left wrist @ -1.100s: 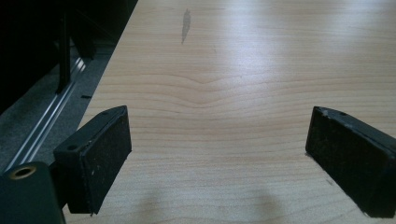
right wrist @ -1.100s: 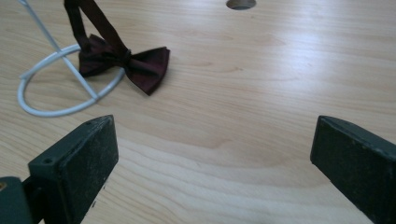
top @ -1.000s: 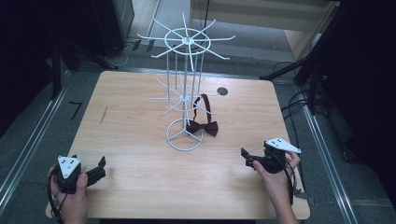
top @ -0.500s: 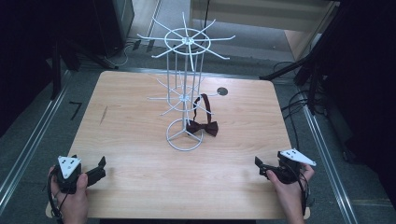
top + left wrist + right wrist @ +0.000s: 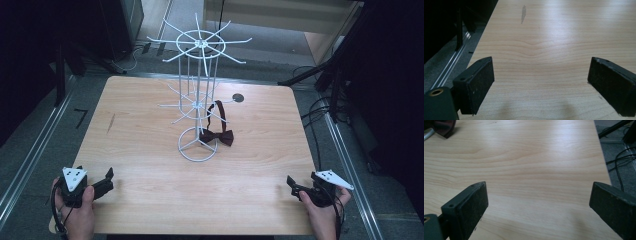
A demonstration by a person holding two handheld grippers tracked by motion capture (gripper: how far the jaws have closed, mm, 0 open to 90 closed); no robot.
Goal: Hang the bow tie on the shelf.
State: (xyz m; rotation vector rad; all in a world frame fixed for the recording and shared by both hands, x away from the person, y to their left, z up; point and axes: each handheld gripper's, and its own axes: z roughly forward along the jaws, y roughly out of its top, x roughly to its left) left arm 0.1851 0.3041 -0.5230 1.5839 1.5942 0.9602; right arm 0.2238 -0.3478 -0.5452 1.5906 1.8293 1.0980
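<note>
1. The wooden table (image 5: pixel 150 150) carries little: most of its top is bare, with a small dark hole (image 5: pixel 238 98) near the far edge and a faint grey mark (image 5: pixel 110 123) toward the left side.

2. The white wire rack (image 5: pixel 198 100) stands upright at the middle of the table on its ring base, with two tiers of thin arms spreading out. It has not moved over the last second.

3. The dark red bow tie (image 5: pixel 217 135) hangs by its strap from a lower arm of the rack, the bow resting on the table just beside the ring base, on its right. It also stays put. In the right gripper view a corner of it (image 5: pixel 442 127) shows at the far upper left.

4. The right gripper (image 5: pixel 296 187) has changed most: a second ago it was farther in over the table, and it has since drawn back to the near right corner, well apart from the bow tie. Its jaws stand wide apart and hold nothing.

5. The left gripper (image 5: pixel 107 181) has kept its place at the near left corner, jaws likewise spread wide with only bare wood between them.

6. Judging from this, the bow tie is on the rack and both hands have retreated, so the hanging looks finished or paused.
</note>
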